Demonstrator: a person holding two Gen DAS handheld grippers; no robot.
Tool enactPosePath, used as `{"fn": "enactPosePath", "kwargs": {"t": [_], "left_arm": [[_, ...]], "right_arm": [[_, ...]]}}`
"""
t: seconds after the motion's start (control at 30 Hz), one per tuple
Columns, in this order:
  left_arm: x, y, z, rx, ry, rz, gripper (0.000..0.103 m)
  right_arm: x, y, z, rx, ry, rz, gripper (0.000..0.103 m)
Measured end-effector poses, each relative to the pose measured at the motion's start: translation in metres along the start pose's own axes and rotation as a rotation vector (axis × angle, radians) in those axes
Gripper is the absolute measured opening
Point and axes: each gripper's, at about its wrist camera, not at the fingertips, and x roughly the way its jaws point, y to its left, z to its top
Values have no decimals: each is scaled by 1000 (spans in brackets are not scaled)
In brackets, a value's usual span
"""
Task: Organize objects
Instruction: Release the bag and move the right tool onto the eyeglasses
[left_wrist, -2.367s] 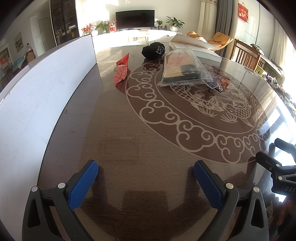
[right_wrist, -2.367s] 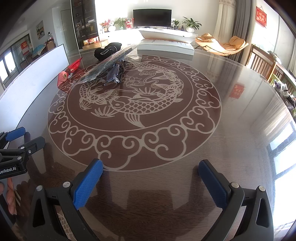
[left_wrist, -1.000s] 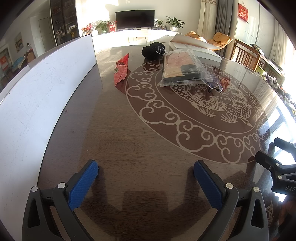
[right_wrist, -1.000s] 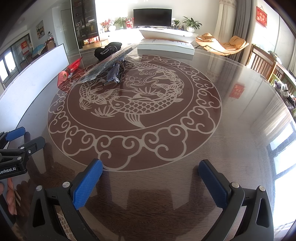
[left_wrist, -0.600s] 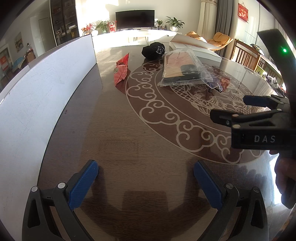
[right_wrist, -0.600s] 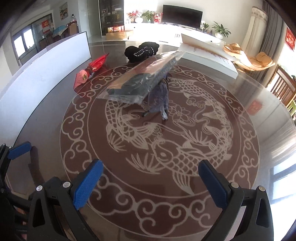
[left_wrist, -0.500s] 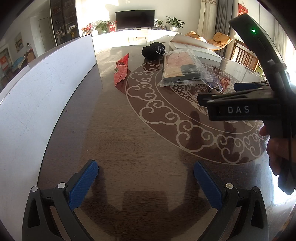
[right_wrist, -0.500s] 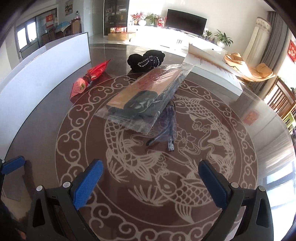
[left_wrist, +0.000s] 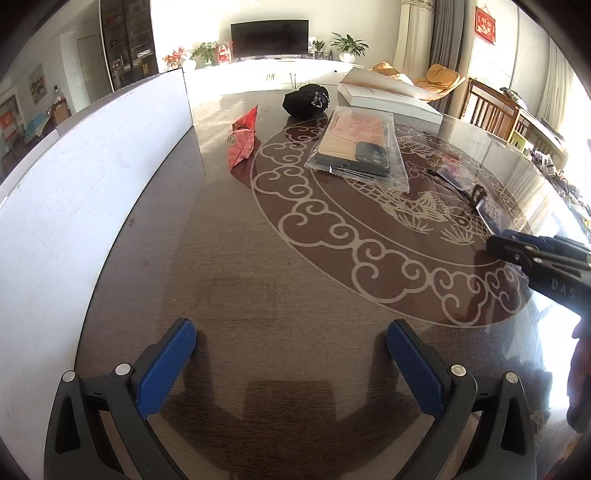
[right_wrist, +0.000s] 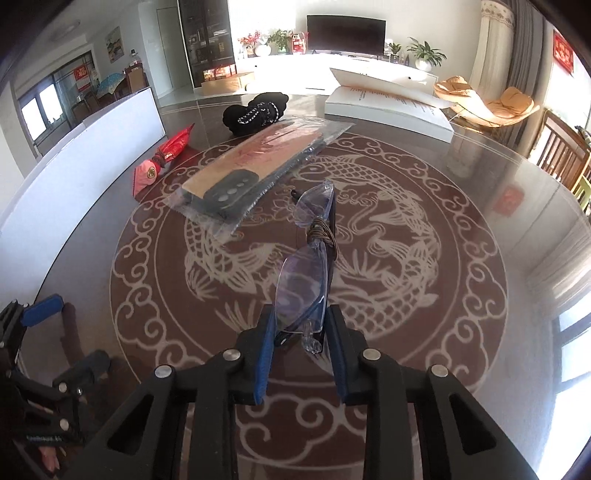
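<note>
Clear bag (right_wrist: 255, 177) — holding phone case (right_wrist: 231, 192) and card.

On the round glass-topped counter (right_wrist: 480, 177), the rimless folded spectacles (right_wrist: 306, 258) lie near the middle. Just beside them, toward the left edge, lies the clear plastic bag of flat items (right_wrist: 255, 166). Beyond it sits the black knitted bundle (right_wrist: 258, 109); the red foil packet (right_wrist: 162, 158) lies nearer the left edge. The open white book (right_wrist: 388, 103) rests at the far edge.
</note>
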Motion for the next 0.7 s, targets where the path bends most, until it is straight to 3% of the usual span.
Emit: {"fn": "enactPosePath", "kwargs": {"t": [0.2, 0.23, 0.33, 0.43, 0.57, 0.7], "left_arm": [[0, 0, 0, 0, 0, 0, 103], [0, 0, 0, 0, 0, 0, 103], [0, 0, 0, 0, 0, 0, 103], [0, 0, 0, 0, 0, 0, 103], [0, 0, 0, 0, 0, 0, 103], [0, 0, 0, 0, 0, -1, 103]], "right_arm": [[-41, -34, -58, 34, -33, -120, 29], [-42, -40, -61, 46, -37, -127, 35], [-36, -52, -58, 83, -25, -121, 75], [-27, -52, -51, 96, -21, -85, 81], [-18, -48, -44, 95, -11, -83, 95], [-14, -46, -42, 85, 4, -72, 102]]}}
